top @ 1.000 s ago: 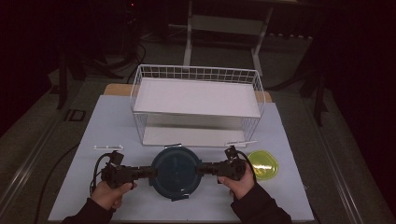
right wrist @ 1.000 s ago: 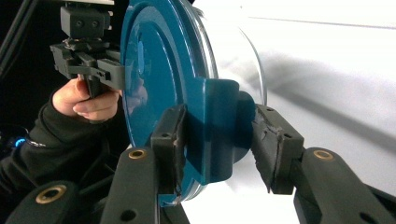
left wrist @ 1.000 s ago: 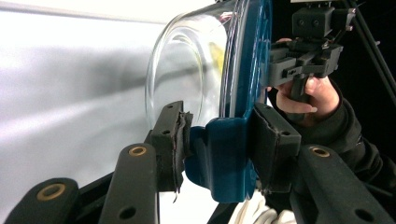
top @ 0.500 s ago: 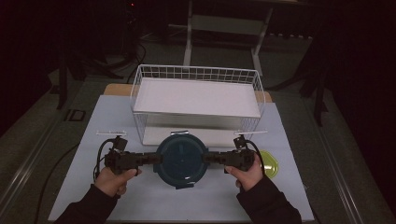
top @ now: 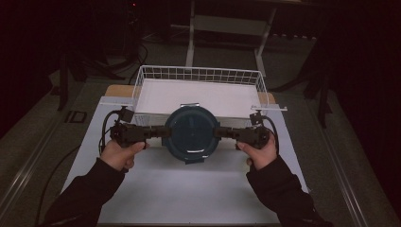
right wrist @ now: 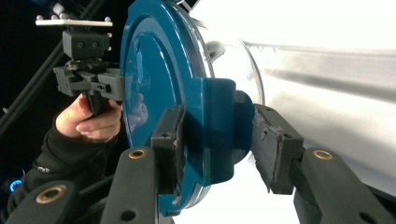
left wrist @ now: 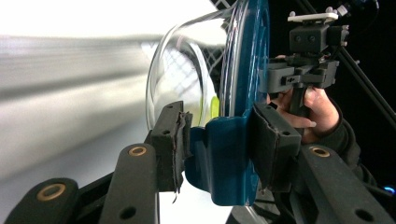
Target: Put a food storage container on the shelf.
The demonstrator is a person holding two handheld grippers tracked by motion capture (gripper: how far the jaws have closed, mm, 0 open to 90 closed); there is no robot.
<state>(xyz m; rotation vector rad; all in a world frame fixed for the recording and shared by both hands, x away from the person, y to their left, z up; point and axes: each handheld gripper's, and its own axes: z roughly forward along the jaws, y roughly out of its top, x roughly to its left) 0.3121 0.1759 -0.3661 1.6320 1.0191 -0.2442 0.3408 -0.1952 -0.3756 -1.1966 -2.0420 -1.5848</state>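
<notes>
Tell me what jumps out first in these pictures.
A round clear glass container with a dark teal lid hangs mid-table, clamped by its side latches between the left tongs and the right tongs. Just beyond it stands a white wire basket.

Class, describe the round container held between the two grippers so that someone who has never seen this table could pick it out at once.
Start at the white wire basket at the far side of the white table. Just in front of it, the left gripper and right gripper hold a round container between them by its side clips. It is the one clear glass bowl with a dark teal lid.
</notes>
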